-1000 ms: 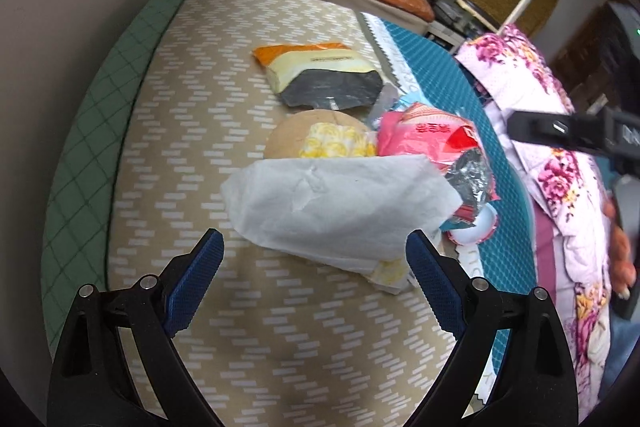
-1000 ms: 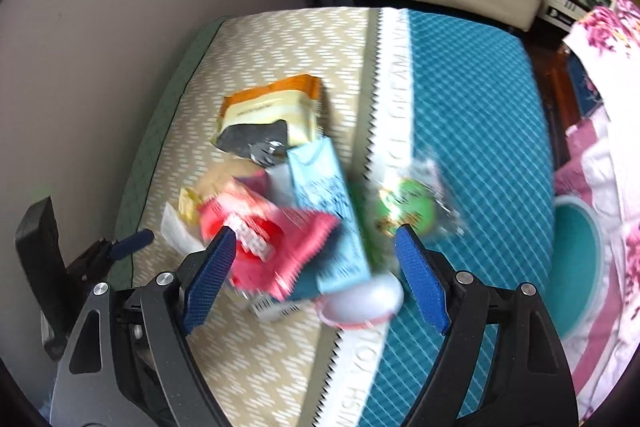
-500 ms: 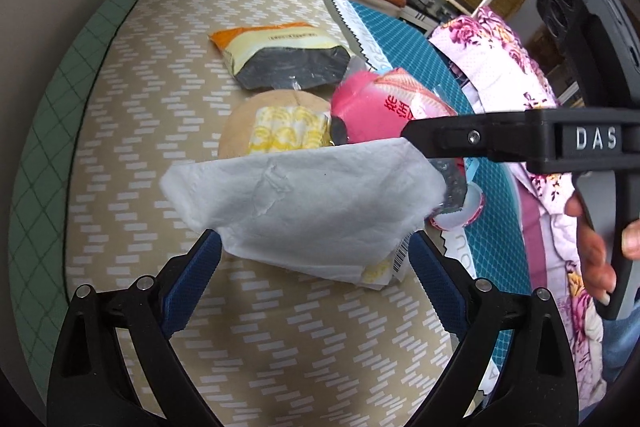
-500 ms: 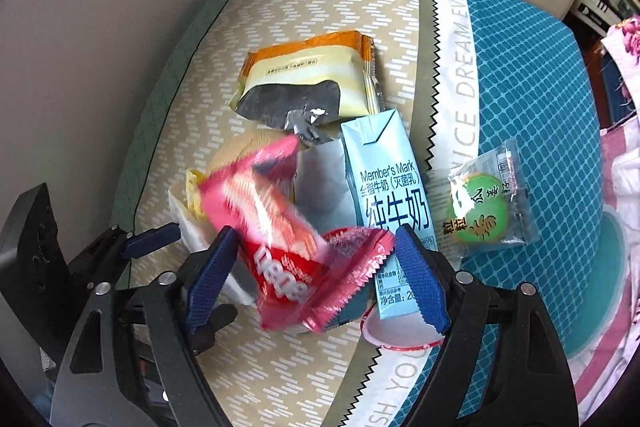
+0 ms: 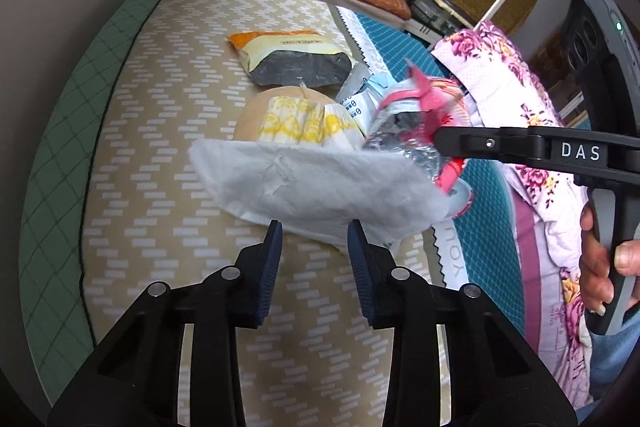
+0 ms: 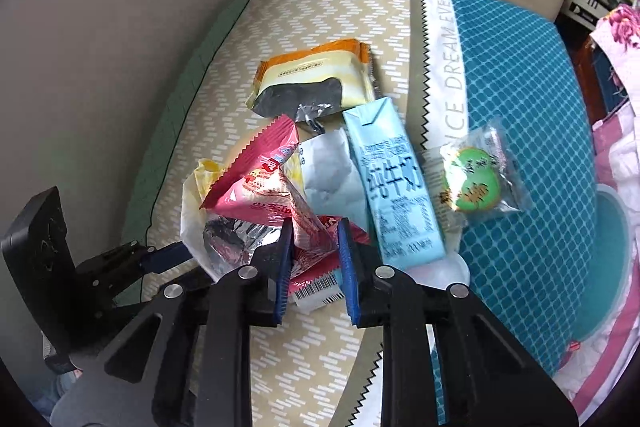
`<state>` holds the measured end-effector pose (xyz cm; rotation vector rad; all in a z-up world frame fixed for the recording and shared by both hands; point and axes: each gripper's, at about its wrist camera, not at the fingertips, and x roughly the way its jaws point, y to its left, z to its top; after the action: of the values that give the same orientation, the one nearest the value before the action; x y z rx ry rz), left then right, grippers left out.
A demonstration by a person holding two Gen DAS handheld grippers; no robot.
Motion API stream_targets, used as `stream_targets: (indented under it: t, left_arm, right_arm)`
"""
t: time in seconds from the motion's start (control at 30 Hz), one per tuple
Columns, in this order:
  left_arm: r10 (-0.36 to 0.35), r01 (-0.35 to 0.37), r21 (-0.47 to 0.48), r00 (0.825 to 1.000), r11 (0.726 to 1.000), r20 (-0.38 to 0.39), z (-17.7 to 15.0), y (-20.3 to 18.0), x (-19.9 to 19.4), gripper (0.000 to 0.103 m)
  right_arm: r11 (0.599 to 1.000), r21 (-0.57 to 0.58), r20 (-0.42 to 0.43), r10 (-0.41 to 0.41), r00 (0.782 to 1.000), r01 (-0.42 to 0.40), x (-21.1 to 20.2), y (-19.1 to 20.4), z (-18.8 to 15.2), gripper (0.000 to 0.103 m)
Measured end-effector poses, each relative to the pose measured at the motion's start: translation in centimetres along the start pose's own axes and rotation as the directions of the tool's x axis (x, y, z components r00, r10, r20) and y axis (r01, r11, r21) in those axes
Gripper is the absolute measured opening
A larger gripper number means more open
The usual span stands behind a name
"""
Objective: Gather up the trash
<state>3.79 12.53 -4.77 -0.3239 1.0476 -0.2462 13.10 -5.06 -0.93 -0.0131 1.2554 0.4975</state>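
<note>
R gripper (image 6: pixel 312 241) is clamped on the red snack wrapper (image 6: pixel 260 187), lifting it off the pile w/ its foil inside showing. L gripper (image 5: pixel 314 239) has its jaws narrowed round the near edge of the white tissue (image 5: pixel 312 183); can't tell if they actually pinch it. Just beyond: blue milk carton (image 6: pixel 394 187), orange-yellow wrapper (image 6: pixel 316 79), green cookie packet (image 6: pixel 474 183) to the right on the teal half of the bedspread (image 6: pixel 520 75).

Bright, even daylight; fisheye-curved, vignetted edges; slight motion blur mid-frame.
</note>
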Motion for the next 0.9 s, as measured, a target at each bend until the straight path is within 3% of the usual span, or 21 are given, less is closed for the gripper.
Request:
stream_targets:
  t: [0.1, 0.33, 0.4, 0.47, 0.57, 0.67, 0.8, 0.9]
  left_arm:
    - [0.0, 0.0, 0.007, 1.0, 1.0, -0.003, -0.4, -0.3, -0.6, 0.028]
    - [-0.002, 0.004, 0.029, 0.999, 1.0, -0.054, -2.8, -1.1, -0.9, 0.029]
    - [-0.024, 0.024, -0.003, 0.997, 1.0, -0.068, -3.3, -0.6, -1.1, 0.041]
    - [-0.019, 0.017, -0.03, 0.998, 0.999, -0.056, -3.6, -0.1, -1.6, 0.065]
    - [0.047, -0.047, -0.014, 0.999, 0.999, -0.007, -3.2, 0.2, -2.7, 0.08]
    - [0.09, -0.09, 0.032, 0.996, 0.995, 0.015, -2.3, 0.4, -2.8, 0.088]
    - [0.1, -0.099, 0.004, 0.994, 0.995, -0.035, -1.1, 1.2, -1.5, 0.088]
    - [0.165, -0.168, 0.048, 0.985, 0.985, 0.052, 0.0, 0.7, -3.1, 0.088]
  right_arm:
    - [1.0, 0.011, 0.018, 0.009, 1.0, -0.009, -1.0, -0.5, -0.7, 0.02]
    - [0.998, 0.049, 0.063, 0.028, 0.998, -0.031, -3.7, -2.2, -3.3, 0.02]
    - [0.998, 0.06, 0.067, 0.02, 0.998, -0.024, -4.0, -2.9, -4.1, 0.02]
    - [0.997, 0.074, 0.073, 0.004, 0.997, -0.009, -4.3, -3.7, -5.0, 0.02]
    - [0.994, 0.108, 0.069, 0.01, 0.998, -0.017, -4.4, -5.1, -6.0, 0.02]
    - [0.99, 0.136, 0.073, 0.019, 0.997, -0.029, -4.5, -6.2, -6.8, 0.02]
    - [0.987, 0.155, 0.082, 0.031, 0.996, -0.043, -4.8, -6.8, -7.4, 0.02]
    - [0.985, 0.164, 0.088, 0.029, 0.996, -0.044, -5.1, -7.4, -7.9, 0.02]
